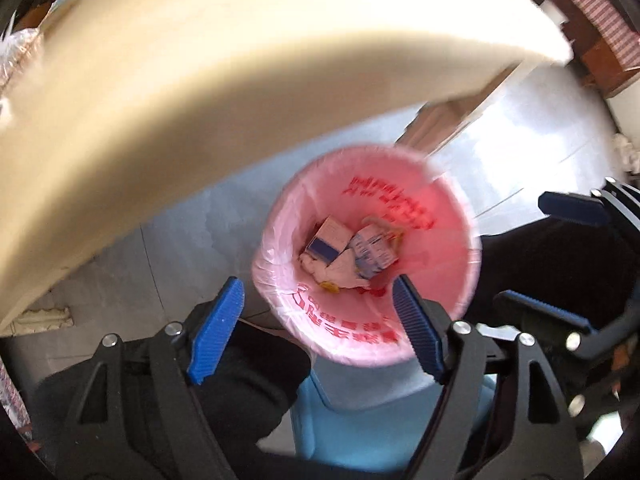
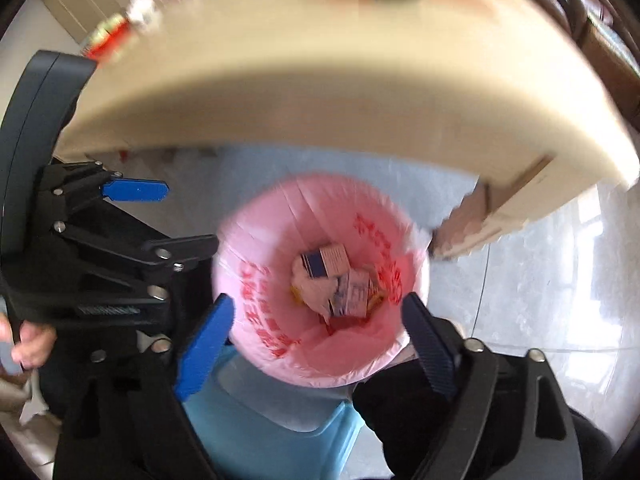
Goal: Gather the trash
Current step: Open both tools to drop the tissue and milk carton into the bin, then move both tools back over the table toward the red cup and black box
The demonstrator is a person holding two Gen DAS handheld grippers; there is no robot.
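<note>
A bin lined with a pink bag (image 1: 440, 248) (image 2: 256, 272) stands on the floor below both grippers. At its bottom lie small cartons (image 1: 328, 240) (image 2: 328, 262) and crumpled wrappers (image 1: 340, 272). My left gripper (image 1: 316, 320) hangs open above the bin's near rim, with nothing between its blue fingers (image 1: 218, 328). My right gripper (image 2: 316, 344) is also open and empty over the bin. Each gripper shows in the other's view: the right one (image 1: 560, 260) at the right edge, the left one (image 2: 160, 220) at the left.
A cream tabletop (image 1: 200, 80) (image 2: 320, 60) overhangs the far side of the bin, with red packets (image 2: 104, 40) and other blurred items at its back. A light blue stool (image 1: 380, 420) (image 2: 272, 420) sits under the grippers. A hand (image 2: 28, 344) holds the left gripper.
</note>
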